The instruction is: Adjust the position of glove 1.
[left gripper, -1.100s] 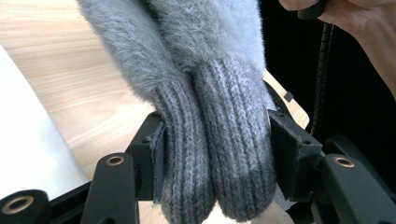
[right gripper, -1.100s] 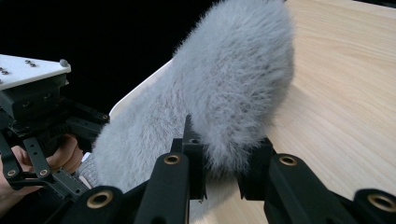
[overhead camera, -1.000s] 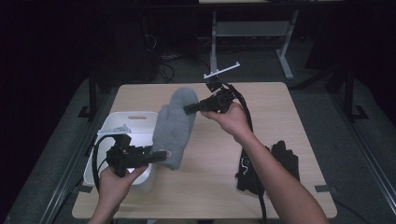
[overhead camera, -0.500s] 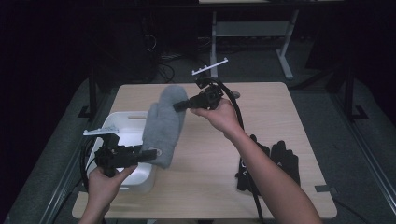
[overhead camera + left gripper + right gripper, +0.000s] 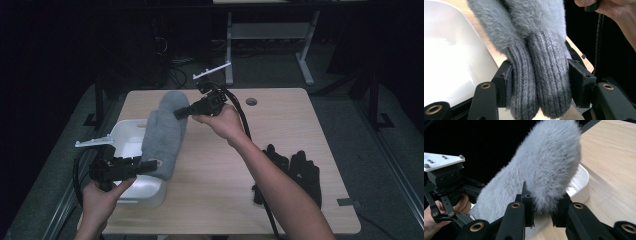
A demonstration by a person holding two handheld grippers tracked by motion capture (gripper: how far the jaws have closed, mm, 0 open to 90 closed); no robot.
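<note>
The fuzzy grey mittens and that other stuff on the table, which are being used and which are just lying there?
Being used:
- grey mittens, held at both ends
- left gripper on the knit cuffs
- right gripper on the fluffy tip
- white tub, right beneath them

Just lying there:
- black gloves on the table

A fuzzy grey mitten (image 5: 164, 131) hangs stretched in the air above the table, slanting from its rounded tip, which is up and farther from the person, down to its cuff, which is nearer. Its body is fluffy pile with the thumb lying along one side, while the ribbed knit cuff (image 5: 541, 82) is doubled into two thick folds.
</note>
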